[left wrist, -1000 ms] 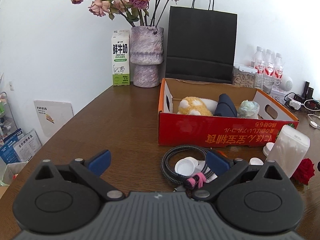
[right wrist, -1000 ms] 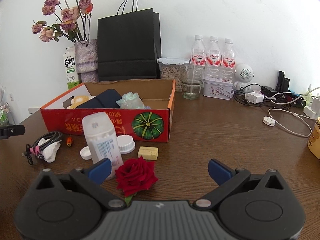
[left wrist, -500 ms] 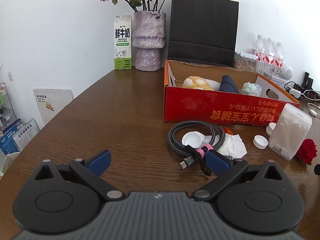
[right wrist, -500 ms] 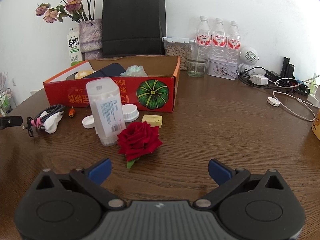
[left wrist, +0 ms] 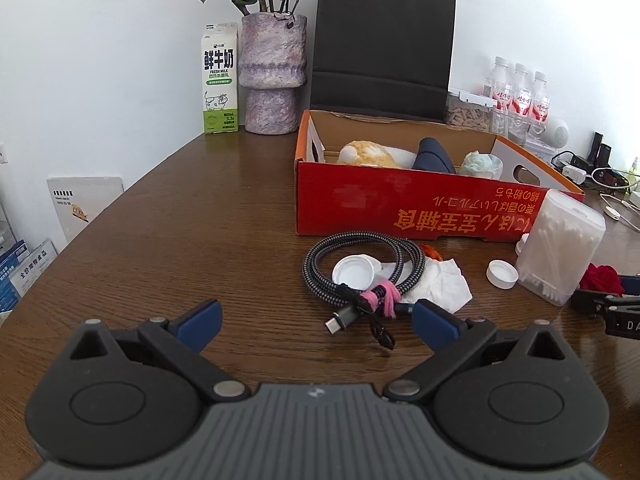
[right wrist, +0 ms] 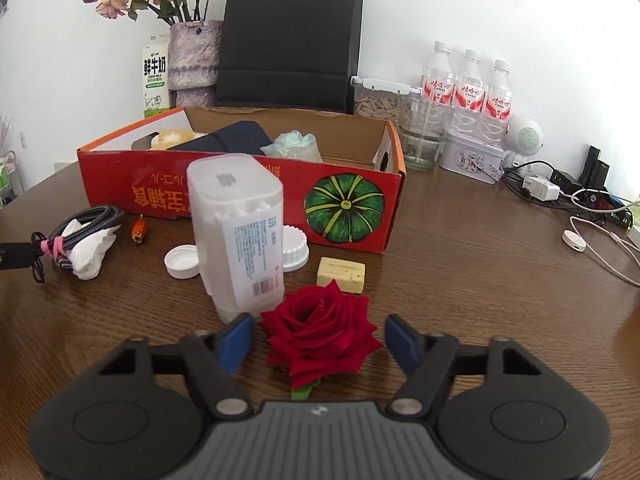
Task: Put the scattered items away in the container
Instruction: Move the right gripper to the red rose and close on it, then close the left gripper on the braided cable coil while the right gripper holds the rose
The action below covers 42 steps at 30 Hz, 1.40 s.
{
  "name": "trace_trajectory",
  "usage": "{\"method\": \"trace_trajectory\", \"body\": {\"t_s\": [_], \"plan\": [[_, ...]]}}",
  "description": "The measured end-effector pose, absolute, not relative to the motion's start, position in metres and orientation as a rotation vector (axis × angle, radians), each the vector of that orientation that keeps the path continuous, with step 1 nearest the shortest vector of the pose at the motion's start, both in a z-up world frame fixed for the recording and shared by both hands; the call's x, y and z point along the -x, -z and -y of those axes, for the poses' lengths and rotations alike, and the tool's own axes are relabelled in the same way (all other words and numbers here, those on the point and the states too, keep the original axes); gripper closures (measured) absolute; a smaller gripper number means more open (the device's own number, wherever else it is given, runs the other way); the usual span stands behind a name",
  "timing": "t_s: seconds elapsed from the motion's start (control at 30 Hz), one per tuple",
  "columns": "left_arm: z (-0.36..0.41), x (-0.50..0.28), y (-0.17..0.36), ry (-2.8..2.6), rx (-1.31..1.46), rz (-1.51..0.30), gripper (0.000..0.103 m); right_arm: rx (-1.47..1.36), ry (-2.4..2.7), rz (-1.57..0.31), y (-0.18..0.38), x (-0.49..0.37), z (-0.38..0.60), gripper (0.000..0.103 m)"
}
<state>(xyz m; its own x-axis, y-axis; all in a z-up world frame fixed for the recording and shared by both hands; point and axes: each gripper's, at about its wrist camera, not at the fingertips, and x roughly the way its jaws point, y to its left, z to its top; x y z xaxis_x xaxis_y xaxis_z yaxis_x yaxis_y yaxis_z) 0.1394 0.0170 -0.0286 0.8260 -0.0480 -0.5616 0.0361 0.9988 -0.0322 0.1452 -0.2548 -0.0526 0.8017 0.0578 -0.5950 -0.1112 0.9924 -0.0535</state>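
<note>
The red cardboard box [left wrist: 400, 208] [right wrist: 240, 176] holds a plush toy, a dark pouch and a pale green bundle. In front of it lie a coiled braided cable [left wrist: 360, 264], a tissue [left wrist: 444, 280], white caps [left wrist: 502, 274], a yellow block [right wrist: 341, 275] and an upright cotton swab box [right wrist: 240, 232]. A red rose [right wrist: 320, 332] lies between the jaws of my right gripper [right wrist: 320, 342], which are closing; small gaps remain at both pads. My left gripper [left wrist: 316, 322] is open and holds nothing, with the cable's plug just ahead of its right finger.
Along the back wall stand a milk carton [left wrist: 220, 80], a vase of dried flowers [left wrist: 274, 76], a black paper bag [left wrist: 384, 44], water bottles [right wrist: 468, 84], a glass and a tin. Chargers and white cables [right wrist: 576, 216] lie at the far right.
My right gripper has come forward and down over the rose, and its jaws have narrowed around it. The left gripper has drawn back slightly from the cable and stays wide.
</note>
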Motion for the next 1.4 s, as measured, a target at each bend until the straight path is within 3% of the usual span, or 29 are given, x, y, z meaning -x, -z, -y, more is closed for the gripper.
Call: {"method": "trace_trajectory", "body": {"t_s": [0.03,0.23,1.13,1.4], "plan": [[-0.016,-0.142,0.029,0.050,0.020,-0.600,0.000,0.074,-0.095,-0.635,0.052,-0.145,0.257,0.061],[-0.009,-0.159,0.026,0.066,0.036,-0.619,0.000,0.031,-0.101,-0.633,0.052,-0.145,0.265,0.064],[0.005,-0.213,0.044,0.122,0.046,-0.694,0.000,-0.038,-0.053,-0.638,0.054,-0.158,0.283,0.064],[0.005,-0.208,0.043,0.146,0.052,-0.690,0.010,-0.033,-0.057,-0.640,0.054,-0.158,0.282,0.064]]}}
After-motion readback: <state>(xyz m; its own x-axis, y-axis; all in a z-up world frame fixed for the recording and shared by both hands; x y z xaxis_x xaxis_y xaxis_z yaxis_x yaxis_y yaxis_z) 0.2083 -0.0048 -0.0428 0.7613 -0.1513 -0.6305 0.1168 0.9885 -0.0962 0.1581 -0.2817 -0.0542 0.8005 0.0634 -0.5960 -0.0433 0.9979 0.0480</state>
